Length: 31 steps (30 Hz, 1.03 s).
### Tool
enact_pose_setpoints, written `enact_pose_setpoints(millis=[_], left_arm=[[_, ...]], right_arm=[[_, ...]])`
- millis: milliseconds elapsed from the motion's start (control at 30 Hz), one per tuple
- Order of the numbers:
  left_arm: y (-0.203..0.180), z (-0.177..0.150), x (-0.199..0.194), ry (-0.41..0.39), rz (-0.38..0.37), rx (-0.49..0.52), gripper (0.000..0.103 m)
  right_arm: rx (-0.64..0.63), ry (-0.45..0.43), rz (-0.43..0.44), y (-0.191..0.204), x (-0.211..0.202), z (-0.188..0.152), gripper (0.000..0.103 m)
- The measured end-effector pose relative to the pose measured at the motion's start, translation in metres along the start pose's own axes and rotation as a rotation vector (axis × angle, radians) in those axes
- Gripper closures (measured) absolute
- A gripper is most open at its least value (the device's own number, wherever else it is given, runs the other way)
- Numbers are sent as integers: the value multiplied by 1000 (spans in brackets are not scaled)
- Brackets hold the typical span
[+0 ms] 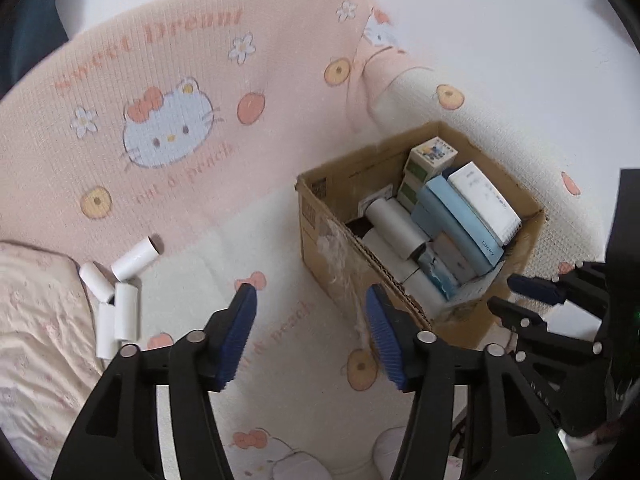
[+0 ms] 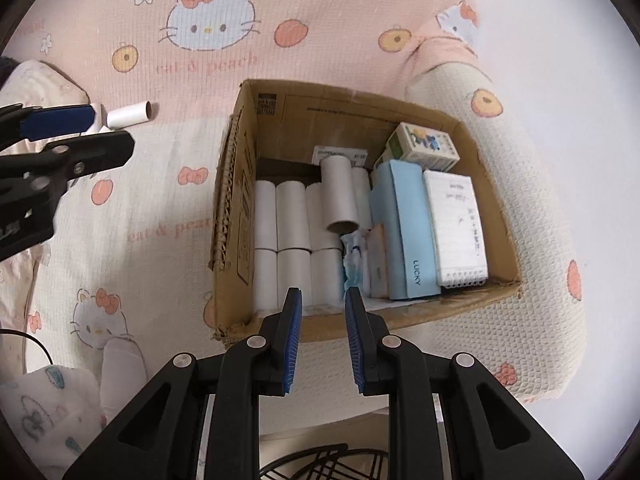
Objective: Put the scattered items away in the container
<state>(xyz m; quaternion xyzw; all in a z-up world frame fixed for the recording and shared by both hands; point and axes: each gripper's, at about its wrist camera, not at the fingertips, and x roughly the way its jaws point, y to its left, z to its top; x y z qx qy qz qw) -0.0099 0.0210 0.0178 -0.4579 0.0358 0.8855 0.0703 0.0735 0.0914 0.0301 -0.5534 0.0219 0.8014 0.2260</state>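
Observation:
A cardboard box (image 1: pixel 320 216) (image 2: pixel 240 200) stands on a cat-print blanket. It holds rows of white paper tubes (image 2: pixel 294 216), a light blue carton (image 2: pixel 408 232), a white carton (image 2: pixel 456 228) and a small cartoon-print box (image 2: pixel 426 144). Several white tubes (image 1: pixel 116 292) lie loose on the blanket to the box's left; one tube (image 2: pixel 128 114) shows in the right wrist view. My left gripper (image 1: pixel 310 296) (image 2: pixel 92 132) hangs wide open and empty between the loose tubes and the box. My right gripper (image 2: pixel 323 294) (image 1: pixel 516 294) hovers over the box's near wall, narrowly open, nothing between its pads.
The blanket (image 1: pixel 180 80) drapes over a raised cushion edge (image 2: pixel 520 160) behind and right of the box. A pale floral pillow (image 1: pixel 36 320) lies at the left. A black wire basket (image 2: pixel 320 464) and a thin cable (image 2: pixel 40 348) sit low in the right wrist view.

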Motion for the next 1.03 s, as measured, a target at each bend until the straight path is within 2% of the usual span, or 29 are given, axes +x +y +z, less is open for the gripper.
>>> enact_pose_setpoints(millis=[67,167,233,367,433,533,633,833,1033], left_arm=[[-5,3,-7,-8,49,53,34],[-9,11,-19,-21,24,84,32],[-12,15,-27,-35,10,97,28],[-23,12,-28,-45,105,139,24],[-27,10,-22,-26,89,148,24],[-34,9,-15,1,44,174,24],[-38,9,-12,1,60,183,24],[-39,6,-10,6,47,170,24],[-37,5,-7,16,63,176,24]], right_arm=[[7,-15,4,-3,-4,0,73],[16,-58,12,-6,-11,3,48],[21,-91,8,-8,-17,5,42],[9,-105,-20,-7,-23,9,30],[-9,-94,-77,-2,-21,10,29],[45,-90,-20,-8,-19,10,29],[41,-98,-68,-7,-20,11,29],[50,-85,-84,-9,-18,11,29],[40,-84,-76,-4,-20,11,29]])
